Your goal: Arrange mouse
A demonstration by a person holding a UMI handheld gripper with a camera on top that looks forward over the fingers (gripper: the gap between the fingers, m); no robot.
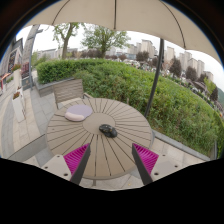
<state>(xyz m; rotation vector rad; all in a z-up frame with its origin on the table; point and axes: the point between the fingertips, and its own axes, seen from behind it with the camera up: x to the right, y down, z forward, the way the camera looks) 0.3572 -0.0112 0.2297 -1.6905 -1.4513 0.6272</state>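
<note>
A dark mouse (108,130) lies near the middle of a round wooden slatted table (125,118). A pale oval mouse pad (77,113) rests on the table's far left part, apart from the mouse. My gripper (110,160) hovers over the near edge of the table, well short of the mouse. Its two fingers with magenta pads (76,157) stand wide apart, open, with only bare tabletop between them.
A parasol pole (154,70) rises just right of the table, its canopy (120,15) overhead. A grey chair (68,92) stands behind the table on the left. Green hedge (150,85) and city buildings lie beyond. Paved terrace (25,130) lies left.
</note>
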